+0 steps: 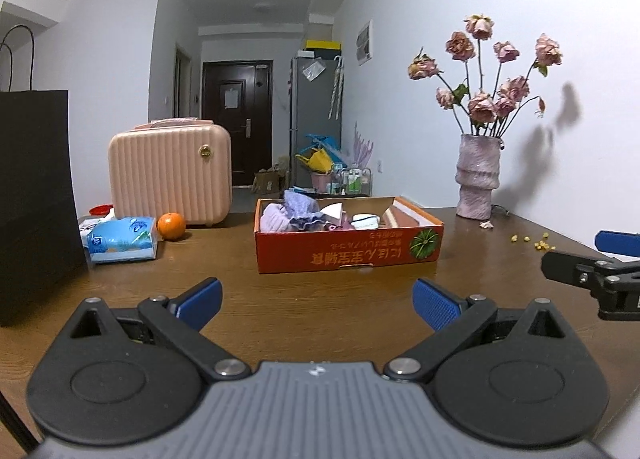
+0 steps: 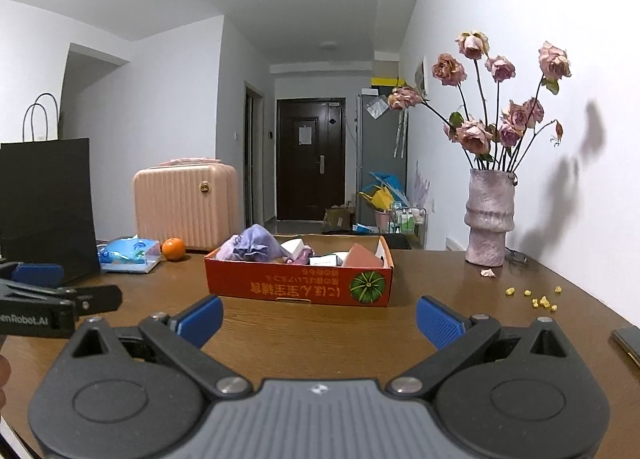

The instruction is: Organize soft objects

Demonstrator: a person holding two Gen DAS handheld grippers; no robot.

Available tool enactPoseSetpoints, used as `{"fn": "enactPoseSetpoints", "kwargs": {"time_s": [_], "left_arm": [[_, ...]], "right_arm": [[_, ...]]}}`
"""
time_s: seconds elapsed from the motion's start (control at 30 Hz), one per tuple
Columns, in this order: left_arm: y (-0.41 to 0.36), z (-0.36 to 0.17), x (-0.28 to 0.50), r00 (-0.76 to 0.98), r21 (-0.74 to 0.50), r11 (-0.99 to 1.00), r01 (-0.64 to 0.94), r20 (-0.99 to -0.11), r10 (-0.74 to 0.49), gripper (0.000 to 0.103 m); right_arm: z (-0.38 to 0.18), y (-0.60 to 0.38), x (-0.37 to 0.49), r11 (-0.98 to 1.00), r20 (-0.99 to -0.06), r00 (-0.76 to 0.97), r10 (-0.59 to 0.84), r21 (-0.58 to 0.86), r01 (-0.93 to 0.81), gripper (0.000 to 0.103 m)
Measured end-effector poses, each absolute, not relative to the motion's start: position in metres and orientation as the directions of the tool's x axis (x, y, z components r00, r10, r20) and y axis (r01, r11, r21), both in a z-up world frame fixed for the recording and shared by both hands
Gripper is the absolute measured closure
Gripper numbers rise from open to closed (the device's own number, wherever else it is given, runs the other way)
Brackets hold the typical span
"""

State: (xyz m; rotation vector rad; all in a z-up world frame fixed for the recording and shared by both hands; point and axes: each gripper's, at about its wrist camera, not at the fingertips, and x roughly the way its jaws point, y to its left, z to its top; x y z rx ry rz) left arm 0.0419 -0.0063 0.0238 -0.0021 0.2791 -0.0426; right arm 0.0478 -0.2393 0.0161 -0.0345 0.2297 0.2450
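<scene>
An orange cardboard box [image 1: 348, 253] [image 2: 298, 285] sits on the brown table, straight ahead of both grippers. Inside lie purple and lilac soft cloths [image 1: 294, 213] [image 2: 250, 245], a white block and a face mask [image 1: 364, 221]. My left gripper [image 1: 318, 303] is open over bare table, a short way in front of the box, with nothing between its blue pads. My right gripper [image 2: 320, 317] is open too, empty, also short of the box. Each gripper shows at the edge of the other's view.
A blue tissue pack [image 1: 122, 239], an orange [image 1: 171, 225], a pink case [image 1: 170, 175] and a black paper bag [image 1: 36, 199] stand at the left. A vase of dried roses [image 2: 488, 219] stands at the right, with yellow crumbs [image 2: 540, 299] and a dark phone [image 2: 628, 341] nearby.
</scene>
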Motion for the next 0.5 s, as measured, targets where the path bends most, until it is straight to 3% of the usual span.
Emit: {"fn": "enactPoseSetpoints", "kwargs": {"time_s": [0.5], "left_arm": [[-0.0115,0.0226,0.0375,0.959,-0.025,0.998,0.061,-0.277,-0.065,0.0]], "right_arm": [[0.0163,-0.2402,0.0395,0.971,-0.215,0.949,0.232,-0.002,-0.238,0.0]]}}
